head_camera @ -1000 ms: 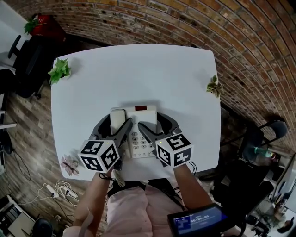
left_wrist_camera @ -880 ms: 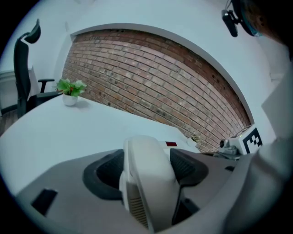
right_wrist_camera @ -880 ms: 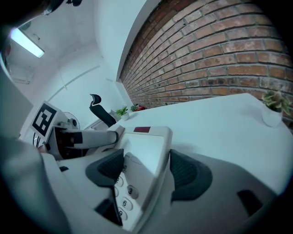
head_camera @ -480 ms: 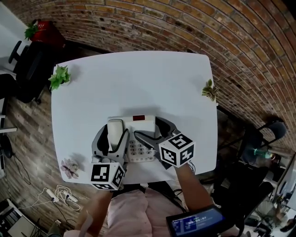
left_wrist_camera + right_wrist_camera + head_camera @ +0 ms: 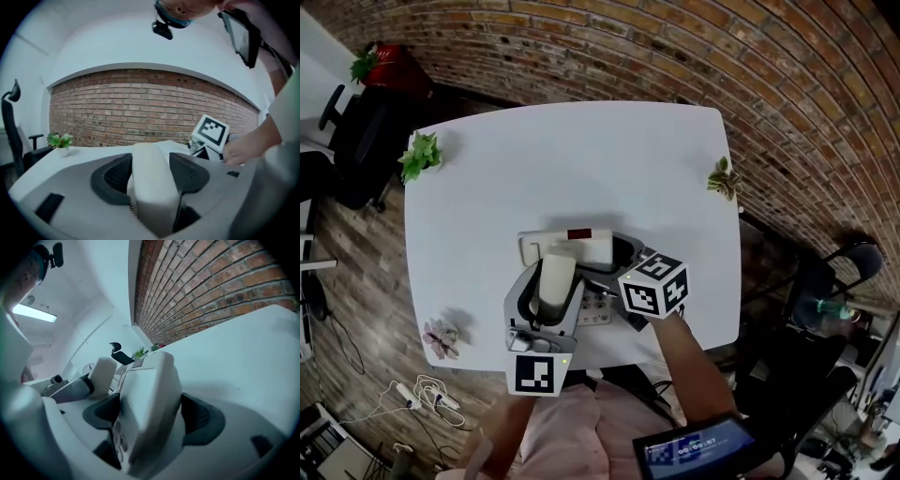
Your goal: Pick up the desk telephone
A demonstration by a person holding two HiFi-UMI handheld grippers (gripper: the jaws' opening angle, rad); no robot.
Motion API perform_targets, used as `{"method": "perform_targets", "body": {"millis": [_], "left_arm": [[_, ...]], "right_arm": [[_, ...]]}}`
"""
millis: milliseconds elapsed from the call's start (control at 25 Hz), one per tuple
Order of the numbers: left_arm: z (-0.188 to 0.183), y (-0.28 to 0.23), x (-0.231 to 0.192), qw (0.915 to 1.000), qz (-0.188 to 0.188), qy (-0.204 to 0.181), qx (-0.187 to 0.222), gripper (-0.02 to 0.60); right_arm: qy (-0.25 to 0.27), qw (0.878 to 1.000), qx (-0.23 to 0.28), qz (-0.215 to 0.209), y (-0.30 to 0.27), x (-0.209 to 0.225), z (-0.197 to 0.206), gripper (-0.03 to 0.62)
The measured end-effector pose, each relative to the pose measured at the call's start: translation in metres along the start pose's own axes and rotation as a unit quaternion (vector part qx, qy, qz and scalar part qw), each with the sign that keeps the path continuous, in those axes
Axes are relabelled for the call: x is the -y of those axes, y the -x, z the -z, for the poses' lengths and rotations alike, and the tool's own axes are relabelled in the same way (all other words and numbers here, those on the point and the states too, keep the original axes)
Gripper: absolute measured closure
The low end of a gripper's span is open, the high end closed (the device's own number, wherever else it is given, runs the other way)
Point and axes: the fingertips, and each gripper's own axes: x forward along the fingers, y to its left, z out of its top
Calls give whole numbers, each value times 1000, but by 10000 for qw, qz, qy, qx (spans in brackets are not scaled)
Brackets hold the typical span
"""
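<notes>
The white desk telephone's base (image 5: 572,242) sits on the white table (image 5: 562,159) near its front edge. My left gripper (image 5: 551,298) is shut on the phone's handset (image 5: 555,278) and holds it lifted off the base; its jaws have just been closing on the handset (image 5: 152,183), whose sides the pads press. My right gripper (image 5: 614,272) reaches in from the right. Its jaws have just been opening, and in the right gripper view they stand wide around the base (image 5: 147,399), which lies between them without a clear squeeze. The lifted handset (image 5: 102,373) shows at that view's left.
Small potted plants stand at the table's left corner (image 5: 420,155) and right edge (image 5: 724,178), and a pale flower ornament (image 5: 442,337) at the front left. A brick wall runs behind. A black chair (image 5: 347,122) is at the left and cables (image 5: 431,384) lie on the floor.
My left gripper closed on the handset, rolled, and lifted it off the base toward the person. The right gripper stayed at the base's right side and its jaws spread.
</notes>
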Motion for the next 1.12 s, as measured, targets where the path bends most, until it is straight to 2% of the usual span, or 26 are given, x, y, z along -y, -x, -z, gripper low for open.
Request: {"method": "perform_targets", "body": {"millis": [80,120,200,280,320,360,480,600,720,800,880,960,1040,1120], "left_arm": [[10,1,-22,9975,-341,607,-92,325],[13,2,-31,9963,-449,732,-105,325],[13,2,-38,9958,-627,659,-107,328],[8,1,-38,9961,-762,434,-67,306],[6,0,-36,9961,-793,380,-56,276],[5,0,-35,9958,-827,389,-64,242],[9,1,-41,9934,-988,558,-169,212],[15,4,-56,9893,-1204,776,-282,215],[19,7,-70,9854,-1451,829,-340,224],[18,3,-66,9866,-1338,869,-346,236],[17,-5,-52,9913,-972,812,-367,236],[17,-8,-42,9942,-681,751,-365,184],[18,-5,-44,9940,-537,900,-326,170],[22,0,-55,9910,-413,1237,-310,145]], "right_arm": [[95,9999,58,-59,0,-3,-2,175],[112,9999,65,-62,0,-3,-2,175],[82,9999,43,-47,0,-2,-1,175],[48,10000,35,-31,0,-1,-1,175],[47,10000,38,-29,0,-1,-1,175],[52,10000,41,-30,0,-1,-1,175],[73,10000,47,-37,0,-1,0,175],[70,9999,72,-24,0,-1,-1,175],[119,9998,134,-54,0,-4,-3,180],[121,9998,157,-66,-1,-4,-5,181],[96,9998,154,-72,-1,-3,-5,181],[99,9998,145,-91,-1,-3,-4,181],[136,9997,159,-140,0,-4,-4,184],[213,9993,218,-201,2,-6,-4,184]]}}
